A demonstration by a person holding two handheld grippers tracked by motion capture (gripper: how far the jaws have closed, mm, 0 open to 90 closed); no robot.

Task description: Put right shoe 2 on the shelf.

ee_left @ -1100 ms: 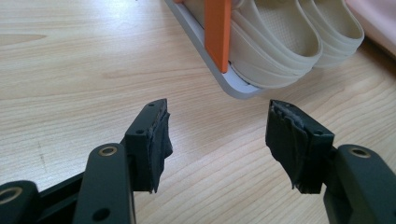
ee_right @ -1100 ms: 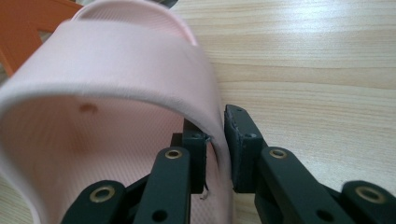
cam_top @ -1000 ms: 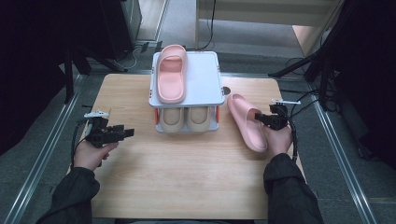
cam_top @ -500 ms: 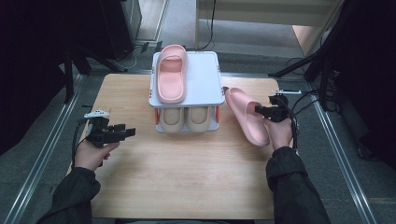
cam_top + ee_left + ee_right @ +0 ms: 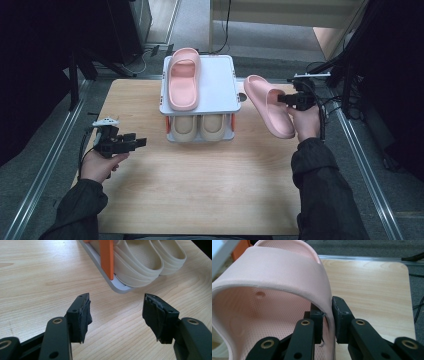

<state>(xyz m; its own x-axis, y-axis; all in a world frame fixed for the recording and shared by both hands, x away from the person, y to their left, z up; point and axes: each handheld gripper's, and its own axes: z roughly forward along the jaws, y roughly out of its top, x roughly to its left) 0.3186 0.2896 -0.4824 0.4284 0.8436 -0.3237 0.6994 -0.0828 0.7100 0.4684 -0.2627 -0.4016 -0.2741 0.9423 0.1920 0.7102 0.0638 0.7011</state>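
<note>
Overhead, the right gripper (image 5: 289, 99) holds a pink slipper (image 5: 270, 105) lifted beside the right edge of the two-tier rack (image 5: 220, 82), tilted, toe toward the far table edge. A matching pink slipper (image 5: 183, 80) lies on the rack's top shelf, with free white shelf to its right; beige slippers (image 5: 200, 127) fill the lower tier. The left gripper (image 5: 131, 143) rests low near the left table edge, with bare wood (image 5: 200, 185) ahead.

Its own view shows the left gripper (image 5: 116, 315) jaws spread wide with nothing between them, the rack's base corner just beyond.

From the right gripper (image 5: 327, 320), the pads pinch the slipper's strap (image 5: 287, 272) at its side wall; whether the sole clears the table is probably hidden.
</note>
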